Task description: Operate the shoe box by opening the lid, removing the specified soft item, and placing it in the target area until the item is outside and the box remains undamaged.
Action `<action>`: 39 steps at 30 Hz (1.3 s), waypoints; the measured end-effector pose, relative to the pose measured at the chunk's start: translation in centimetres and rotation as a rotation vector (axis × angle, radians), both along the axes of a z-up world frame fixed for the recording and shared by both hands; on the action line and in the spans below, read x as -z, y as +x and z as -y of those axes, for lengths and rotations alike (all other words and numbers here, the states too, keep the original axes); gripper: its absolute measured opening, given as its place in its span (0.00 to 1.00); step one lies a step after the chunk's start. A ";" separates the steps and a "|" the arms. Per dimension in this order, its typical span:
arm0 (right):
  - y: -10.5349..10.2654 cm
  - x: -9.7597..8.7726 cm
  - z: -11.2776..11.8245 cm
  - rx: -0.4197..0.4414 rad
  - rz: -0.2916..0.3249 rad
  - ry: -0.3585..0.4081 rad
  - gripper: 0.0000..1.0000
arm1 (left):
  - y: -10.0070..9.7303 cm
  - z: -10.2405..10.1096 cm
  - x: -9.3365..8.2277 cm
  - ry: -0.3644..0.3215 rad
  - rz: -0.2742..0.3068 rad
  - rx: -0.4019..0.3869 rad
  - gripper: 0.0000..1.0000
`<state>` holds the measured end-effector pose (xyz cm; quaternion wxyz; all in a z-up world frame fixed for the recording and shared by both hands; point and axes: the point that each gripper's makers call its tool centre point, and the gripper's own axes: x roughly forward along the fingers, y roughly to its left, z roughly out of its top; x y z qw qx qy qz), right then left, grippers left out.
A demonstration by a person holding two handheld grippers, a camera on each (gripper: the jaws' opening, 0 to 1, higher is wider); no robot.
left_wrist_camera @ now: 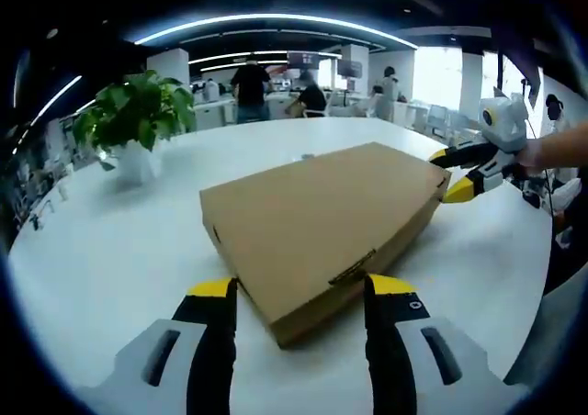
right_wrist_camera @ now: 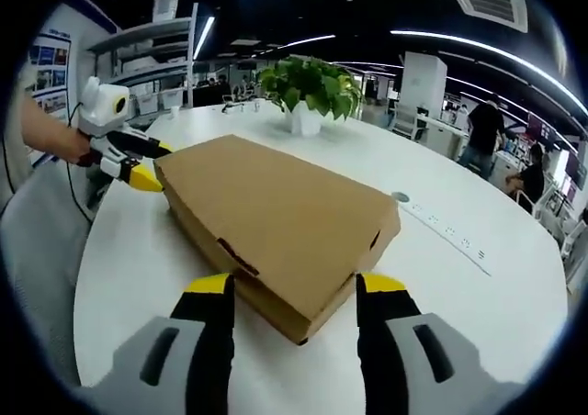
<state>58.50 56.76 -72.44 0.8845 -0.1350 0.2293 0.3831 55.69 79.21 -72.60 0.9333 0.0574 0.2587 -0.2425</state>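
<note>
A closed brown cardboard shoe box (left_wrist_camera: 322, 218) lies flat on the round white table (left_wrist_camera: 101, 250), its lid down. In the left gripper view my left gripper (left_wrist_camera: 301, 291) is open, its yellow-tipped jaws straddling the box's near corner. My right gripper (left_wrist_camera: 450, 173), held by a hand, is open at the far right corner. In the right gripper view the box (right_wrist_camera: 276, 218) runs away from me. My right gripper (right_wrist_camera: 292, 286) stands open around its near corner, and the left gripper (right_wrist_camera: 150, 162) is open at the far left corner. The soft item is hidden inside.
A potted green plant (left_wrist_camera: 138, 121) in a white pot stands on the table beyond the box (right_wrist_camera: 308, 89). A white power strip (right_wrist_camera: 446, 227) lies on the table to the right. People and desks fill the office behind. The table's edge (right_wrist_camera: 87, 277) curves close by.
</note>
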 end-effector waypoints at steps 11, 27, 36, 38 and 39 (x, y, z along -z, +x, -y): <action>-0.2 0.0 -0.1 0.012 -0.014 0.010 0.48 | -0.1 -0.1 0.0 0.028 0.003 0.024 0.53; -0.8 0.0 -0.5 0.049 -0.030 0.027 0.47 | -0.2 -0.6 0.1 0.035 -0.017 0.058 0.51; -1.8 -0.1 -1.1 0.072 -0.045 0.036 0.46 | -0.2 -1.4 0.1 0.044 -0.031 0.095 0.51; -2.1 0.0 -1.2 0.075 -0.046 0.037 0.45 | -0.3 -1.6 0.1 0.046 -0.036 0.105 0.51; -2.2 -0.1 -1.3 0.077 -0.047 0.037 0.45 | -0.3 -1.6 0.1 0.047 -0.038 0.110 0.51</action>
